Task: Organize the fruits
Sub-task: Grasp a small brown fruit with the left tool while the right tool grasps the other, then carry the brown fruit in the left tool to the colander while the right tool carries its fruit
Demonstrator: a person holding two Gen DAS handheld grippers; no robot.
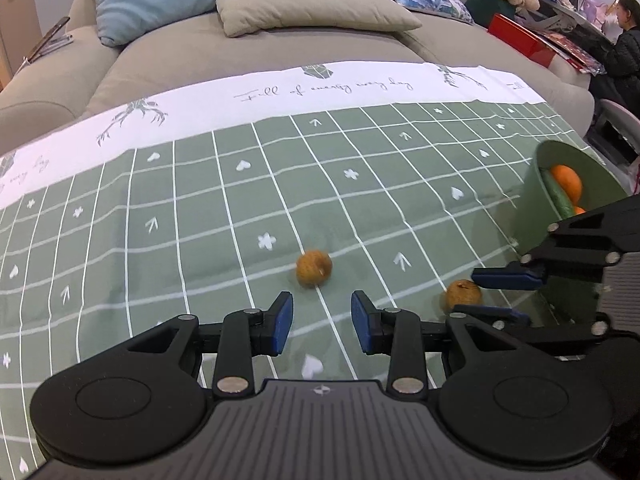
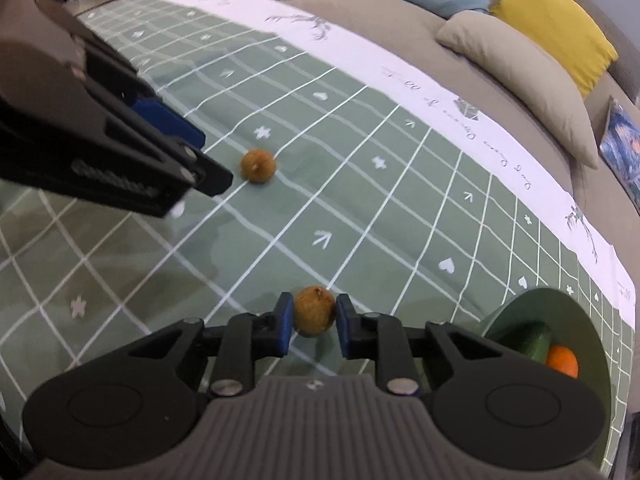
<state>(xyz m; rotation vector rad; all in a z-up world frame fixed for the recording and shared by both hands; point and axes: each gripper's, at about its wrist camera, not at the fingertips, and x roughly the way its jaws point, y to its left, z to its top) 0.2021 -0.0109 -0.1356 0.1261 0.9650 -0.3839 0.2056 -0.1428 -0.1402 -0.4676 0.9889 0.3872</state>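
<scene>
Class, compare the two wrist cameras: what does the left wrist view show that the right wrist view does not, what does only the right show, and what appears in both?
Only the left wrist view: a seated person at a cluttered desk, a red box, and the open left claw short of a loose brown fruit.

Only the right wrist view: the right claw shut on the second brown fruit, seen head-on.

Both: the two brown fruits, the green checked tablecloth, the green bowl holding an orange, and the sofa cushions.

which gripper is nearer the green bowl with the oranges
Right. The right gripper, shut on a brown fruit, sits beside the green bowl; the left gripper is farther off.
</scene>
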